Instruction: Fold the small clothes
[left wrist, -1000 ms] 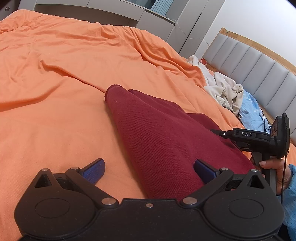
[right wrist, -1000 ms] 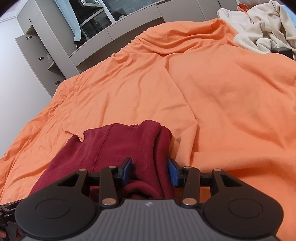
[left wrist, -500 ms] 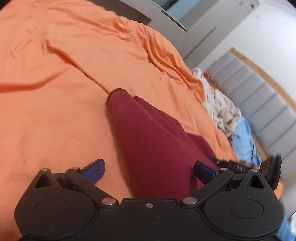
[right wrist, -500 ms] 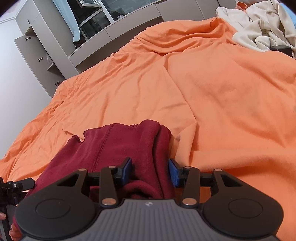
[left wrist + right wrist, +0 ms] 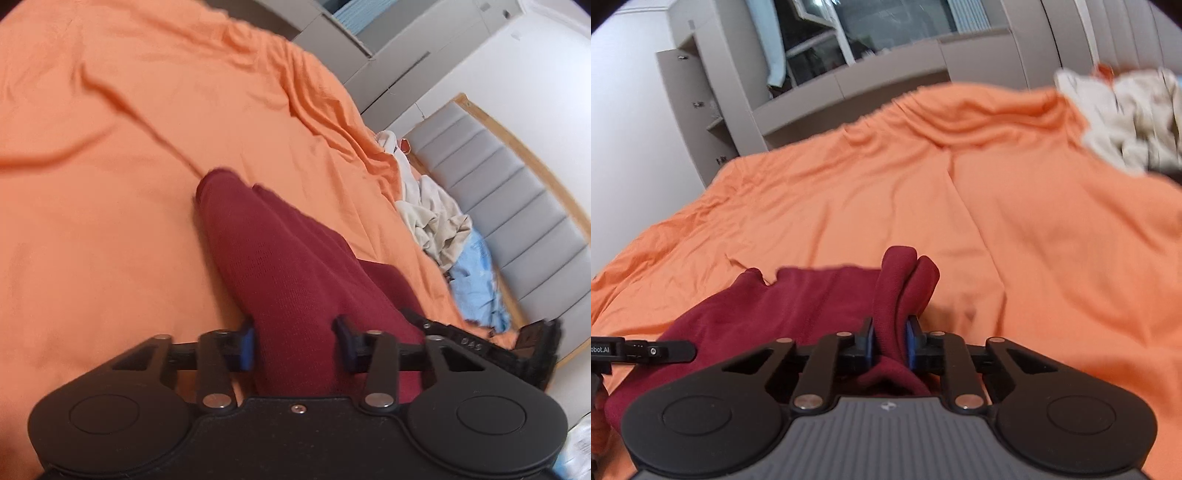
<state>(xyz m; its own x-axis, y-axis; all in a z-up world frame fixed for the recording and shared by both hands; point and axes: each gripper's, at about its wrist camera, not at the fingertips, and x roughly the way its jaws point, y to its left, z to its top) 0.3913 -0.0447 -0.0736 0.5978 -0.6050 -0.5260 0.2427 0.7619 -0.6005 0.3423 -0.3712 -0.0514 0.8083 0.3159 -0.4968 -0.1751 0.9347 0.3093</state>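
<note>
Both grippers have closed in since the earlier frames: the left gripper (image 5: 293, 345) was spread wide around the dark red garment (image 5: 280, 266) and its jaws are now closing, blue pads right up against a bunched strip of the cloth. Can't quite tell if they're pressing it yet, the left wrist view is blurry. The right gripper (image 5: 889, 343) had slack around the fabric before; its jaws are closing too, and its pads now pinch a doubled-up ridge of the garment (image 5: 812, 295), which bulges up past the tips in 2 rounded folds.

The garment lies on the orange bedsheet (image 5: 92, 221), toward the near edge of the bed. In the left wrist view its long axis runs from the gripper away toward the far side of the bed, ending in a rounded folded end. In the right wrist view the rest of it spreads leftward toward the other gripper.

A pile of cream clothes (image 5: 432, 214) and something light blue (image 5: 476, 280) sit at the bed's edge by the grey padded headboard (image 5: 517, 206).
</note>
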